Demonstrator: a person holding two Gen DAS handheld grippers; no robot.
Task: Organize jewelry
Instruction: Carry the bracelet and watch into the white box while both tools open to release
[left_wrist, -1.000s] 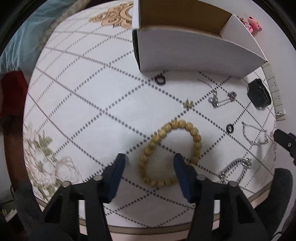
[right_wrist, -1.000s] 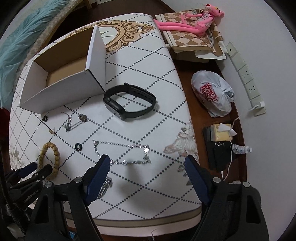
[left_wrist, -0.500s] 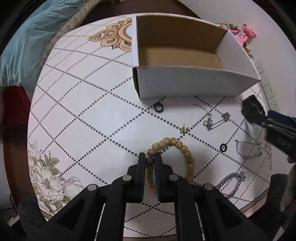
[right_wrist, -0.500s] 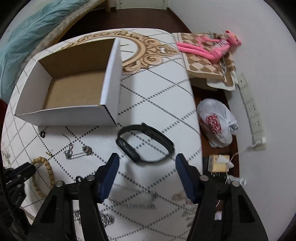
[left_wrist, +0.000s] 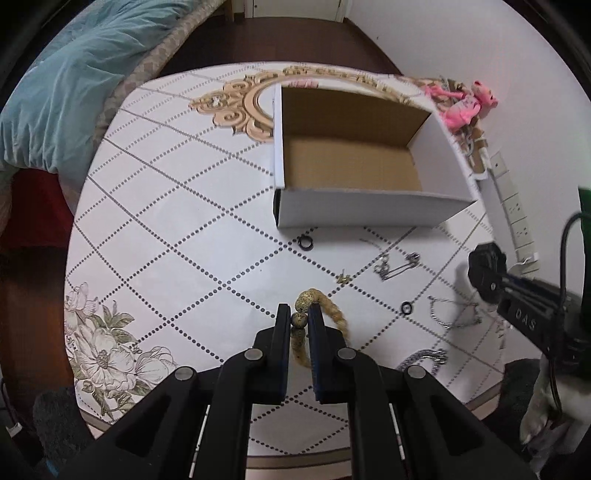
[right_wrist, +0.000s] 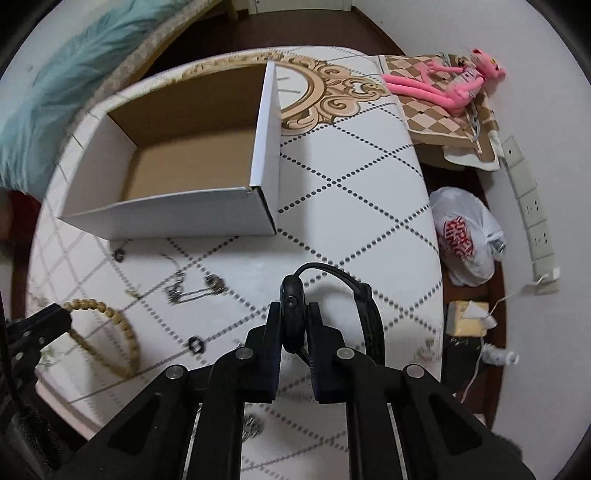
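Your left tool (left_wrist: 299, 320) clamps one bead of the bracelet (left_wrist: 334, 314), your right tool (right_wrist: 293, 318) the watch (right_wrist: 334, 295); the dangling loop may snag the box (left_wrist: 354, 212) rim

White letters "DAS" stand on the black body of the right tongs (left_wrist: 484, 271), seen to the right of the left tongs (left_wrist: 299, 317). A white plastic bag (right_wrist: 465, 236) right of the right tongs carries red lettering, too warped to read.
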